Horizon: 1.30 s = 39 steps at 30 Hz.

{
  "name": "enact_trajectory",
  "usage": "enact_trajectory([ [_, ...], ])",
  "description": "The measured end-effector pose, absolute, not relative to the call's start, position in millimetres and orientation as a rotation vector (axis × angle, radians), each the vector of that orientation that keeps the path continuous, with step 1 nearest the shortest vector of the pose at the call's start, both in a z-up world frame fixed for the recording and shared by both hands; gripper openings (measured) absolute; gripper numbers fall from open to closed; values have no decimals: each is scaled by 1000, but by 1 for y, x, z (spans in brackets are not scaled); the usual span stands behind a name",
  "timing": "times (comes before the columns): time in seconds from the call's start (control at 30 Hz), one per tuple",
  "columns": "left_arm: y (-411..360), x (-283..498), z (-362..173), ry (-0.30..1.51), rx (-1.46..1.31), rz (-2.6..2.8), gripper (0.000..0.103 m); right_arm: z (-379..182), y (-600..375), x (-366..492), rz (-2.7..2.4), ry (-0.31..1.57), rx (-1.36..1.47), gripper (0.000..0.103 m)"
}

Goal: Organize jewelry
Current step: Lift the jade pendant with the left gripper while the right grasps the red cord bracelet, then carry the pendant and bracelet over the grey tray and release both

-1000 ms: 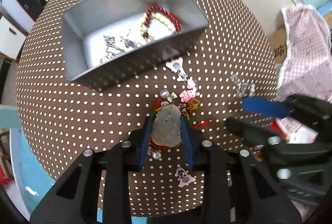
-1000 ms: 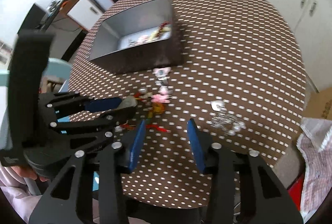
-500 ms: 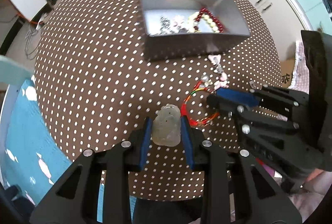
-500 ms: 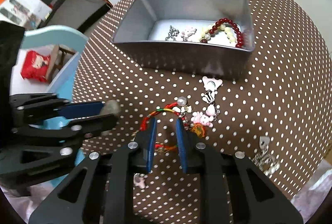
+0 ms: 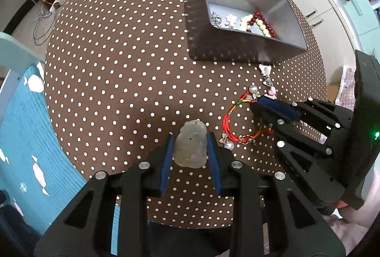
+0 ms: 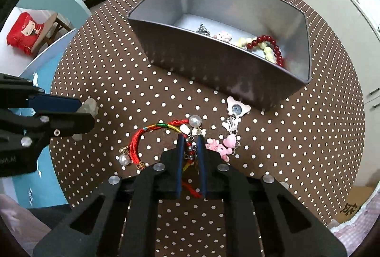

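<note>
Pale jade pendant (image 5: 190,144) pinched between the blue pads of the left tool (image 5: 190,150), held above the near edge of the dotted tabletop (image 5: 118,66). Red cord bracelet (image 6: 152,135) lying on the tabletop, its beaded stretch clamped in the narrowed right tool (image 6: 191,150). Beside it, pink charms (image 6: 223,145) and a bear-shaped clip (image 6: 236,108). Farther back, grey metal tin (image 6: 213,71) containing a red-and-cream bead bracelet (image 6: 266,46).
</note>
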<state>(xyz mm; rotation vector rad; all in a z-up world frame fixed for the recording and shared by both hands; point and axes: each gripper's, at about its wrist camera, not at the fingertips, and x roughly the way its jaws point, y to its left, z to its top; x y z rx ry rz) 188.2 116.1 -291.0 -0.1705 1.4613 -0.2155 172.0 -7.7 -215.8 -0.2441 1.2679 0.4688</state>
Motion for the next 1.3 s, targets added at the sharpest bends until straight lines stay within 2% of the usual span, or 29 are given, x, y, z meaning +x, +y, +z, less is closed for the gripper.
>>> enact_trajectory([
  [0.2, 137, 186, -284, 1426, -191, -201, 28, -211, -27, 182, 475, 1311, -67, 7],
  [0.6, 161, 166, -239, 1320, -187, -201, 28, -160, -45, 168, 473, 1199, 36, 7],
  [0.77, 146, 157, -208, 1272, -168, -216, 28, -142, -53, 158, 455, 1138, 58, 7],
  [1.3, 113, 179, -155, 1125, -105, -278, 28, -110, -60, 175, 369, 990, 107, 7],
])
